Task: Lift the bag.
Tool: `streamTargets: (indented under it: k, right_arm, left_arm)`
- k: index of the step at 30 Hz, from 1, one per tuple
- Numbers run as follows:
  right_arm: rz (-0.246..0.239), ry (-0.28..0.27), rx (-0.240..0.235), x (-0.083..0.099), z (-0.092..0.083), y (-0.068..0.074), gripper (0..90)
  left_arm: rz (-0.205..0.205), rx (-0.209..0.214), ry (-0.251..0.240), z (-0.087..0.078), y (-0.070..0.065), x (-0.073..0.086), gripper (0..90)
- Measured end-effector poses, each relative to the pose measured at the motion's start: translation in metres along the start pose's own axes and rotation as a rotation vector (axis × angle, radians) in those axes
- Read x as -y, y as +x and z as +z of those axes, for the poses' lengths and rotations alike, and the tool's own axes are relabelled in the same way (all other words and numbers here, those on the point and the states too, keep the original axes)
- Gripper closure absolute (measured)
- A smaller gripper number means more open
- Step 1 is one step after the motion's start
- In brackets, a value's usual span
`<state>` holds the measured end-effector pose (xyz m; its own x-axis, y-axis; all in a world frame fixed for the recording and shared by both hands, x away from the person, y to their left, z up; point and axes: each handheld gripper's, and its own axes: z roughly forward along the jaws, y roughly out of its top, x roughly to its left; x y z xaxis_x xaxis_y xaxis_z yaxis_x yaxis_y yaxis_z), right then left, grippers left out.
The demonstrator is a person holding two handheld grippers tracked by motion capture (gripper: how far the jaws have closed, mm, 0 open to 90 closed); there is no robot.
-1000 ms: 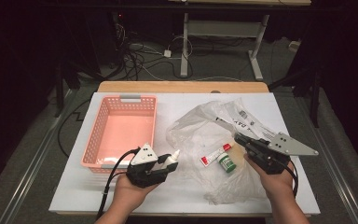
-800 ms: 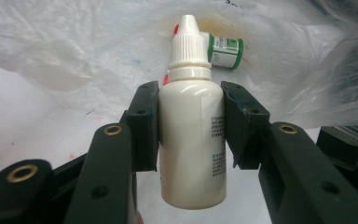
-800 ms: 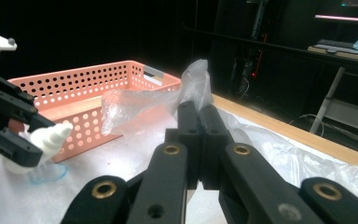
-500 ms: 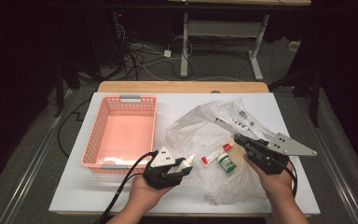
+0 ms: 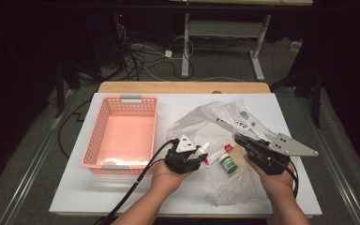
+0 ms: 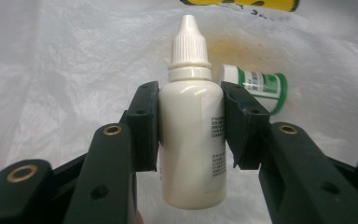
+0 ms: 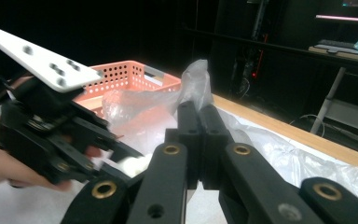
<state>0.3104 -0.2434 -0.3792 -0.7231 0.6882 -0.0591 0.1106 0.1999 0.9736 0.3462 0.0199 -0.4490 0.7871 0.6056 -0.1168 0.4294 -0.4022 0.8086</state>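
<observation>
My left gripper (image 5: 193, 154) is shut on a white dropper bottle (image 5: 203, 149), held over the near left edge of the clear plastic bag (image 5: 201, 123). In the left gripper view the bottle (image 6: 192, 135) stands upright between both pads (image 6: 145, 126), cap pointing away. My right gripper (image 5: 242, 139) rests on the bag's right side. In the right gripper view its jaws (image 7: 199, 109) are pressed together with a fold of the bag (image 7: 195, 79) pinched at their tips. A small green-labelled bottle (image 5: 226, 163) and a red-and-white tube (image 5: 218, 154) lie in the bag between the grippers.
A pink mesh basket (image 5: 104, 123) sits at the left of the white tabletop (image 5: 98, 197), with nothing in it. A printed sheet (image 5: 246, 123) lies by the bag's far right. The green-labelled bottle (image 6: 261, 86) lies just beyond the held bottle.
My left gripper has moved right with the dropper bottle, from the basket's near right corner to the bag's edge. The right gripper has stayed where it was.
</observation>
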Motion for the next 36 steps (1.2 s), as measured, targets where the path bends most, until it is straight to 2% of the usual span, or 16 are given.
streamTargets:
  k: [9, 18, 19, 22, 25, 28, 36]
  right_arm:
    - [0.001, -0.005, -0.004, -0.001, 0.001, 0.000, 89.7]
    - [0.002, -0.002, -0.008, 0.000, 0.003, 0.000, 89.8]
    - [0.002, -0.002, -0.007, 0.000, 0.002, 0.000, 89.8]
    - [0.004, -0.002, -0.007, 0.000, 0.002, -0.001, 89.8]
    - [0.002, -0.001, -0.007, 0.000, 0.002, 0.000, 89.7]
    - [0.000, 0.000, -0.008, 0.000, 0.003, 0.000, 89.8]
    - [0.001, -0.001, -0.006, 0.000, 0.002, -0.001, 89.7]
  left_arm:
    - [0.010, -0.044, 0.025, 0.036, 0.009, -0.011, 57.8]
    - [-0.012, -0.057, 0.029, 0.060, 0.015, -0.018, 57.6]
    - [-0.007, -0.060, 0.034, 0.061, 0.015, -0.017, 57.6]
    - [-0.024, -0.054, 0.038, 0.065, 0.016, -0.016, 57.7]
    - [-0.032, -0.065, 0.041, 0.068, 0.016, -0.015, 57.5]
    - [-0.043, -0.054, 0.031, 0.069, 0.018, -0.015, 56.2]
    - [-0.044, -0.030, 0.025, 0.066, 0.016, -0.018, 40.2]
